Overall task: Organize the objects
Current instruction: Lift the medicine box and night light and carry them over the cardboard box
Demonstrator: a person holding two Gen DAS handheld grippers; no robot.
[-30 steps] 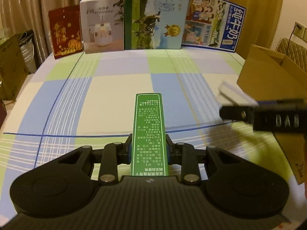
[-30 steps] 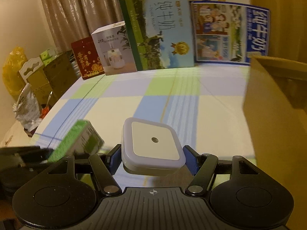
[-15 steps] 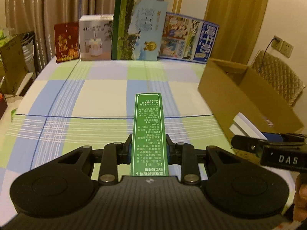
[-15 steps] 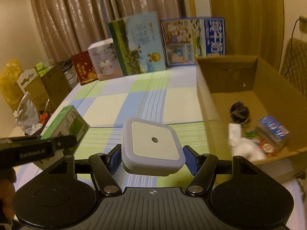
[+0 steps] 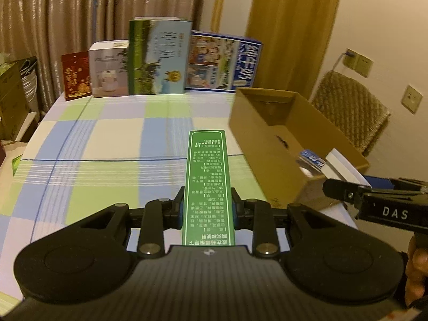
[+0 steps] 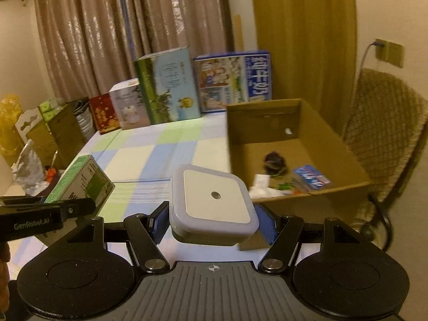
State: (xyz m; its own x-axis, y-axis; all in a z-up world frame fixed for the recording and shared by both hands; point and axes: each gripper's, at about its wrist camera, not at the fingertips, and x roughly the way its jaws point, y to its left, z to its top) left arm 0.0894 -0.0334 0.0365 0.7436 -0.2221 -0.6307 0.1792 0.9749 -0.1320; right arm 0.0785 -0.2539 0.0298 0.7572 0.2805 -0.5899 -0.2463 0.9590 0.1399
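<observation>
My left gripper (image 5: 208,211) is shut on a long green box (image 5: 208,182) with white print, held above the checked tablecloth (image 5: 107,144). The same green box (image 6: 80,184) shows at the left of the right wrist view. My right gripper (image 6: 212,223) is shut on a white square night light (image 6: 214,200), held above the table near the front left corner of an open cardboard box (image 6: 294,123). That cardboard box (image 5: 270,133) stands at the right of the left wrist view, with the night light (image 5: 342,167) over its near end.
The cardboard box holds several small items, among them a blue packet (image 6: 310,176) and a dark bundle (image 6: 274,161). A row of upright cartons (image 5: 157,58) lines the table's far edge. A wicker chair (image 6: 385,133) stands at the right. Bags and boxes (image 6: 40,133) sit left of the table.
Both grippers have risen and pulled back from the table, each keeping its object. The cardboard box's inside has come into view.
</observation>
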